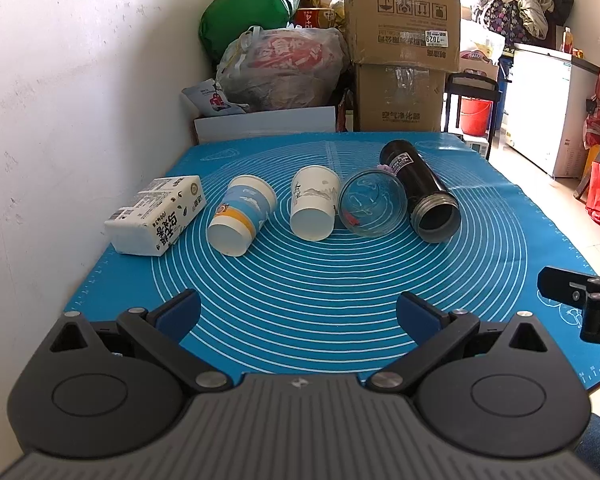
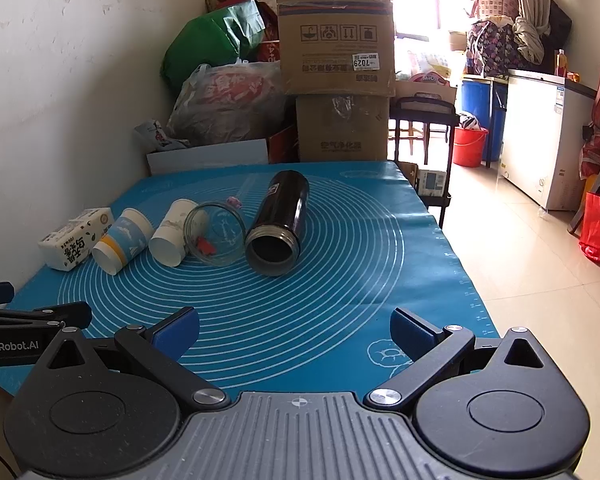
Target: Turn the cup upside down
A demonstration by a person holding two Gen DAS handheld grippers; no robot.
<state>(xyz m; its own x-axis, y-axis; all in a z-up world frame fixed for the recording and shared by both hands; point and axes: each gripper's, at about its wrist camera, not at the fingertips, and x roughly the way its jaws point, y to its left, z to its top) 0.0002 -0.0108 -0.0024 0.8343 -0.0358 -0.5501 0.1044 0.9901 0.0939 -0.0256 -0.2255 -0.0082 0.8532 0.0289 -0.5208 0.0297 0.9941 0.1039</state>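
Note:
Several cups lie on their sides in a row on the blue mat: a blue-and-white paper cup, a white paper cup, a clear glass cup and a black flask with its mouth toward me. In the right wrist view they lie at the left: blue cup, white cup, glass, flask. My left gripper is open and empty, short of the cups. My right gripper is open and empty near the mat's front edge.
A white tissue pack lies left of the cups by the white wall. Cardboard boxes and bags stand behind the table. The table's right edge drops to a tiled floor. The right gripper's side shows at the left wrist view's edge.

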